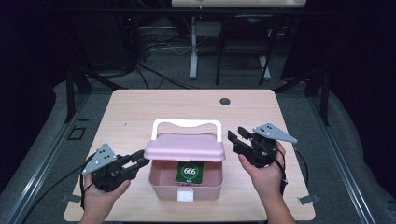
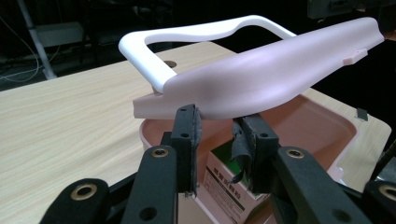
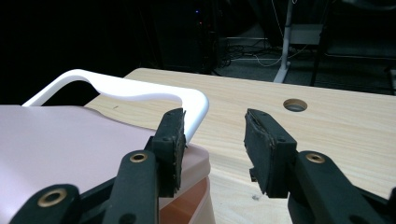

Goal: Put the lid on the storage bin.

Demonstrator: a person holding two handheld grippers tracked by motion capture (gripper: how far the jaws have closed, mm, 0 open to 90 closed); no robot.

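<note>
Wood table (image 1: 140, 112), dark room behind. Left gripper (image 1: 140, 160) at box's (image 1: 161, 184) left edge, jaws parted, nothing held. Pink box mid-table, lid (image 1: 184, 147) raised, white handle (image 1: 187, 124) behind, green card (image 1: 189, 171) inside. Right gripper (image 1: 237, 140) just right of lid, jaws apart, empty.

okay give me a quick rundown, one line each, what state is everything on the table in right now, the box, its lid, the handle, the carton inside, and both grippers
Pink box: open, sitting on the table.
Lid: lifted, front edge raised off the box.
White handle: swung back behind the lid.
Green carton: inside the box, partly under the lid.
Left gripper: jaws open, at the lid's left edge.
Right gripper: jaws open, beside the lid's right end, holding nothing.
</note>
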